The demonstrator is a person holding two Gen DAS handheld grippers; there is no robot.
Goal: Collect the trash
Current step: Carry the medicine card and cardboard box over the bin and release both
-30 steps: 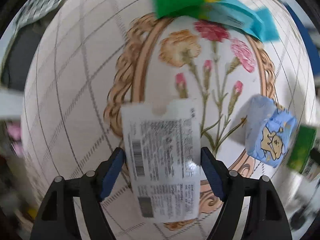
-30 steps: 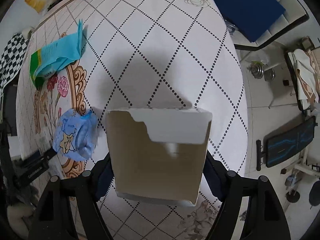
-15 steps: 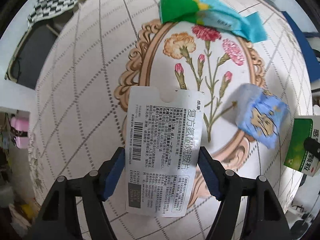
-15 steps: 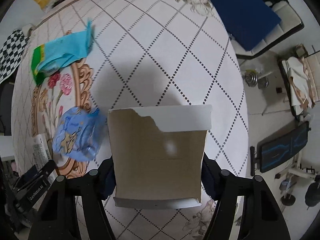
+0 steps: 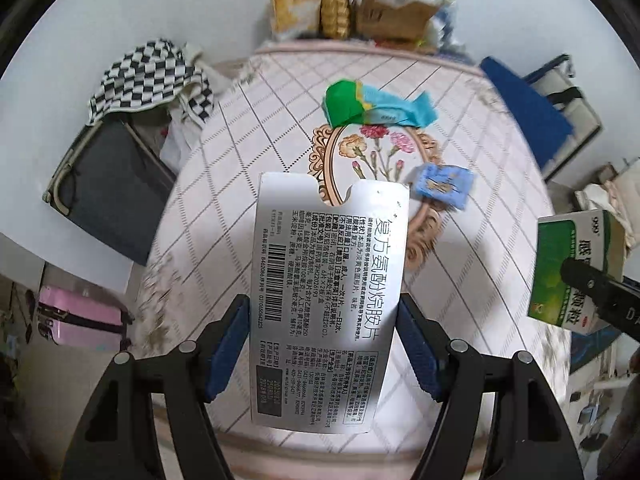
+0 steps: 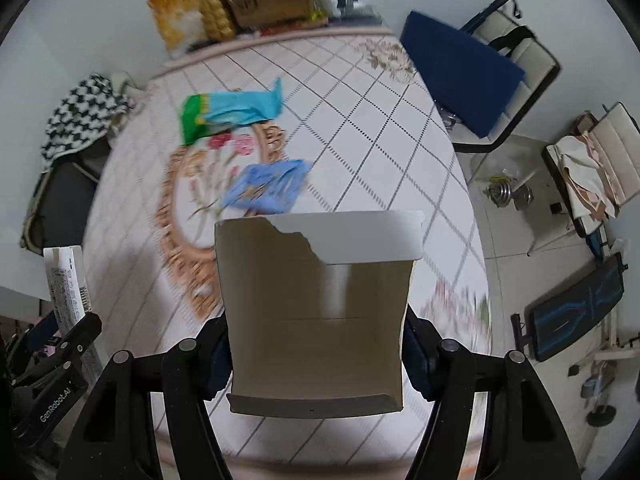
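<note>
Spreading wide under both cameras, the tabletop wears a white cloth with a diamond grid and a flower medallion in a tan braided frame. Up at its far edge sits a cluster of boxes and bags, with a blue-cushioned chair off the right side and a checkered cloth draped off the left.

Next in size, the torn cardboard box: the right gripper is clenched on it, one finger against each side wall, the brown inner face toward the camera and a ragged white flap at the top. It hangs above the near part of the tabletop, clear of the surface. From the left wrist view the same box shows its green printed outside, out at the right edge.

Over to the left gripper, and it is clamped on the white medicine carton, blue pads pressing both long edges, barcode and printed text facing up, held above the tabletop's near left part.

Two pieces lie on the cloth, well ahead of both grippers. The green-and-blue wrapper sits at the medallion's far end. The small blue packet rests on the medallion's right rim, nearer the right gripper, blurred in the right wrist view.
</note>
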